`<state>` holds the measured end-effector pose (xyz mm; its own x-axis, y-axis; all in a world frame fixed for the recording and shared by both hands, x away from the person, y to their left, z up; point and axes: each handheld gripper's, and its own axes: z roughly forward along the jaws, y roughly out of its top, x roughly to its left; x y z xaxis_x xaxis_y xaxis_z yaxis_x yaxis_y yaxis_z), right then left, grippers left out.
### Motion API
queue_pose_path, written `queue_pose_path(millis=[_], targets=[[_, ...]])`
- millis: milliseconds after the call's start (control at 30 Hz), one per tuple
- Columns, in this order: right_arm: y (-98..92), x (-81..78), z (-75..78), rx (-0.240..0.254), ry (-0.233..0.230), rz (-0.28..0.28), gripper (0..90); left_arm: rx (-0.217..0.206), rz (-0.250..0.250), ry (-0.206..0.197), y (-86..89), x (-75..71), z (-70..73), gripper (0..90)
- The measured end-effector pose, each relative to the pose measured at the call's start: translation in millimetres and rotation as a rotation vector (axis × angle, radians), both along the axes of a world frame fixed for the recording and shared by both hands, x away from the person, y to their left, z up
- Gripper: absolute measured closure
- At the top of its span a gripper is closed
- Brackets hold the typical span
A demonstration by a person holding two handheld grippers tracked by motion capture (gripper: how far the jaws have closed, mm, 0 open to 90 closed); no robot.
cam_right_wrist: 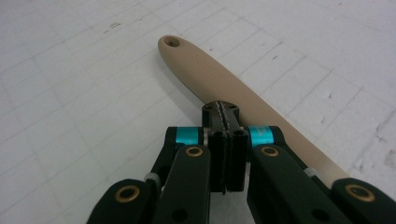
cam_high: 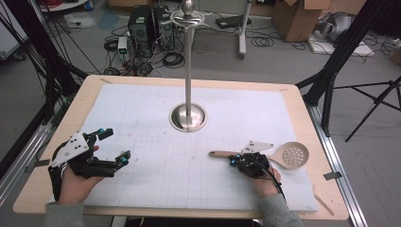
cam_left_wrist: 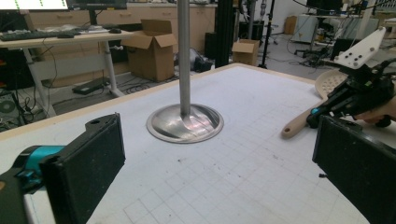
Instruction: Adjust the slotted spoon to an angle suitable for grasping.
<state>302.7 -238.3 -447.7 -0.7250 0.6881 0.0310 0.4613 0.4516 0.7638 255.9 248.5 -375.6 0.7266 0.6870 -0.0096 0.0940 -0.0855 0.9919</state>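
The right gripper (cam_high: 235,161) hovers over the slotted spoon (cam_high: 283,154), its 2 jaws pressed together on nothing. To pick it up well, the person would likely need to part the jaws, straddle the wooden handle (cam_right_wrist: 219,81) squarely, then close. The spoon lies flat on the mat, right of the metal stand (cam_high: 188,117). The left gripper (cam_high: 116,147), left of the stand, stands wide apart.

You're working in a lab. Around your counter (cam_high: 302,123) stand black tripods (cam_high: 373,101), computer towers (cam_high: 149,23) with cables (cam_high: 172,59) coiled on the grey floor, and cardboard boxes (cam_left_wrist: 152,51). The left gripper view shows a desk (cam_left_wrist: 51,42) with a keyboard (cam_left_wrist: 28,35) and monitor (cam_left_wrist: 32,3).
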Motion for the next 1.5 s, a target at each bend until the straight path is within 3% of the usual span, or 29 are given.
queue_pose_path(millis=[567,867,1200,1333,1500], targets=[[7.1,25.4,-0.5,-0.019,-0.023,-0.088,90.0,0.013,0.015,-0.002,0.3,0.6,-1.1,2.7],[7.8,27.2,0.4,-0.018,-0.033,-0.088,90.0,0.010,0.015,-0.001,-0.8,1.2,-1.9,2.7],[-11.3,13.3,31.3,0.061,-0.076,-0.055,89.5,0.002,0.023,0.000,3.1,2.2,-2.2,2.7],[-23.8,9.0,44.1,0.064,-0.097,-0.027,81.2,0.001,0.015,-0.003,0.3,3.8,-1.3,2.7],[-39.4,7.1,53.6,0.048,-0.113,-0.003,61.9,0.000,0.006,0.004,-3.1,7.3,-2.7,2.7]])
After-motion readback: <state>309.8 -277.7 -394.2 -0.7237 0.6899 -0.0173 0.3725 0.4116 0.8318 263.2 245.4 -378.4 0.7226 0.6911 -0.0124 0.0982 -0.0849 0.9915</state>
